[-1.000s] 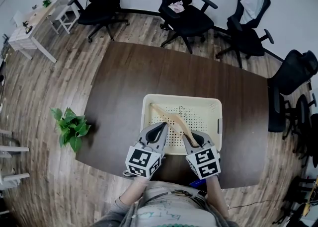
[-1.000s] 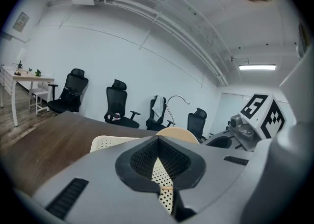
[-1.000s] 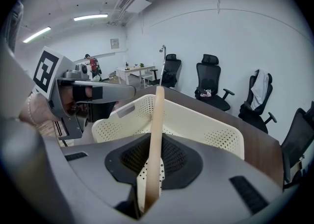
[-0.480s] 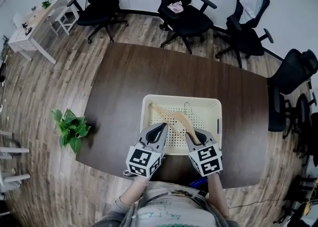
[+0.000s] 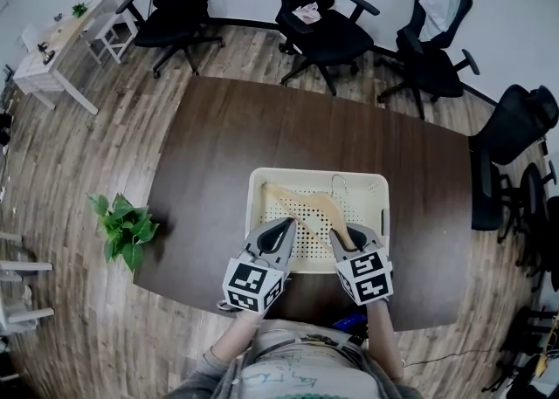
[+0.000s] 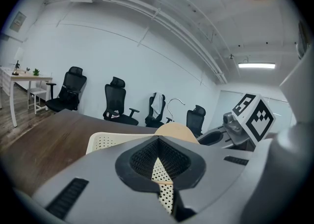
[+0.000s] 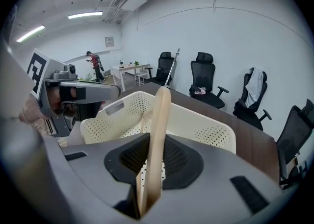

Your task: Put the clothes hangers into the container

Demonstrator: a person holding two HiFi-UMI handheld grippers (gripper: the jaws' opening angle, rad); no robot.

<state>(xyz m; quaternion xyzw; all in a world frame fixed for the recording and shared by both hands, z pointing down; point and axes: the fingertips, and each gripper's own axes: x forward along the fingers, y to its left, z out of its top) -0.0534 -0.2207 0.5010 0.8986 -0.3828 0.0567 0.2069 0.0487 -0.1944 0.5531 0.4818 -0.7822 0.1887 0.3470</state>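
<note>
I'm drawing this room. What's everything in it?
Table: one, dark brown, room's middle.
Basket: one, cream, on the table.
Hanger: one, wooden, over the basket, one end gripped.
Chairs: at least four, black, around the table's far side.
Plant: one, green, floor left of table.
Desk: one, white, far left.
Left claw: one, grey, shut, empty, at basket's near rim.
Right claw: one, grey, shut on the hanger.

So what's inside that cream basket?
Only a wooden hanger, its near end pinched in the right gripper, shows over the holed floor of the basket. The left gripper and the right one hide its near strip.
</note>
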